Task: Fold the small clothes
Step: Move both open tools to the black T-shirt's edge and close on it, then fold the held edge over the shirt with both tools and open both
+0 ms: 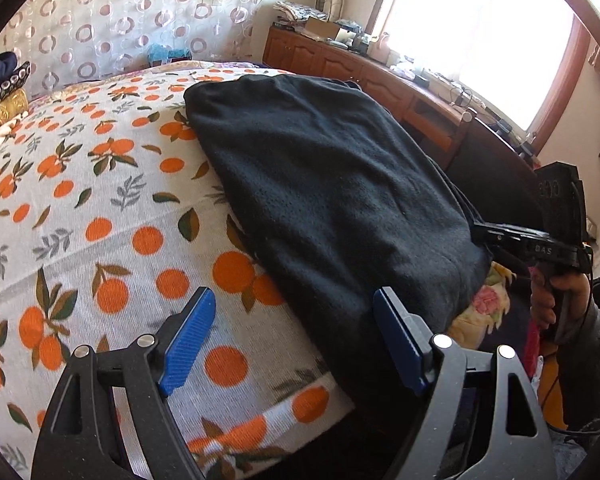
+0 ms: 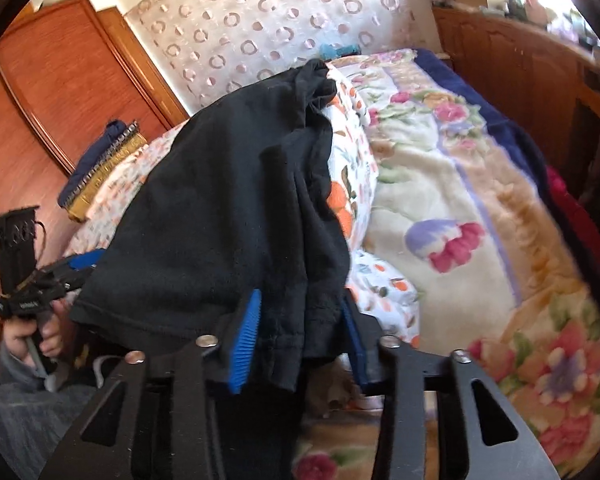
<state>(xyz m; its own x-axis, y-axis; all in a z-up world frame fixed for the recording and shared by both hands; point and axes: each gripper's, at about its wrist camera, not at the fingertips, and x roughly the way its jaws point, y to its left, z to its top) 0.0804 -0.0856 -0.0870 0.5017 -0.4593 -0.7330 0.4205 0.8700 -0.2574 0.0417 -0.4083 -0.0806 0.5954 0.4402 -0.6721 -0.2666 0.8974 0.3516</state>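
Left wrist view shows the bed (image 1: 112, 216) with its orange-print sheet, and it fills most of the picture. The black garment (image 1: 320, 184) lies on the bed along its right edge. Its long side runs from the near edge of the bed away toward the far end. The near end of the garment hangs a little over the near edge.

The left gripper (image 1: 296, 340) has its blue fingers spread wide with nothing between them. One finger is over the bare sheet and the other is over the near end of the garment. So the garment lies ahead and to the right of these fingers, very near.

The right gripper (image 2: 298, 344) is at the near right corner of the garment. In the right wrist view its fingers are partly closed with a bunched fold of the garment between them. I think they are grasping the cloth, since the fold sits tight between the blue pads.

My guess is the right hand is nearer and has its corner. The left hand needs to reach the other near corner next.

There is lots of bare sheet to the left for folding. To the right the bed drops off to a flower blanket (image 2: 460, 216), so there is little room there
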